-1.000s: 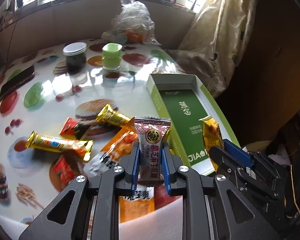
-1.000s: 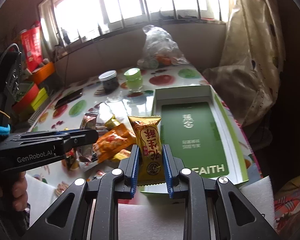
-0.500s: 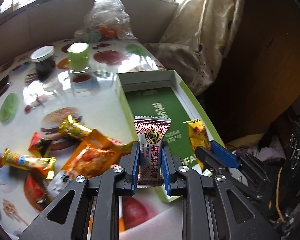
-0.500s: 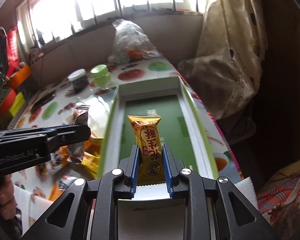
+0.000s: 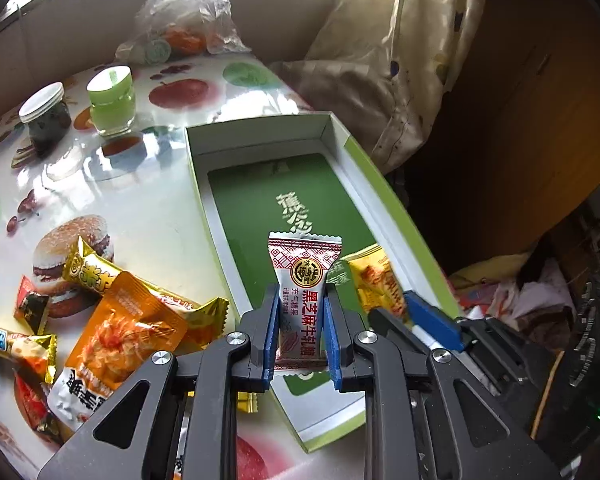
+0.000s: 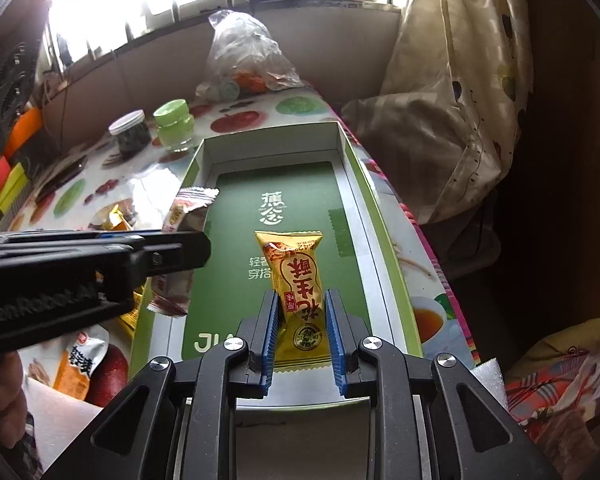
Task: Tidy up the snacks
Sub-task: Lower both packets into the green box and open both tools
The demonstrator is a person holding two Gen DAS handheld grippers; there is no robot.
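Right wrist view, green box (image 6: 348, 168), candies held above

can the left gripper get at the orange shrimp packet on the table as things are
Probably not yet. The left gripper is shut on a white candy packet over the green box; the orange shrimp packet lies uncovered beside it.

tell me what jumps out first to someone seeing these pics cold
First, the two wrapped sweets held up over the open green box: a white and red candy clamped in the left gripper, and a golden peanut candy clamped in the right gripper. Next, the heap of orange and gold snack packets on the fruit-print tablecloth, left of the box.
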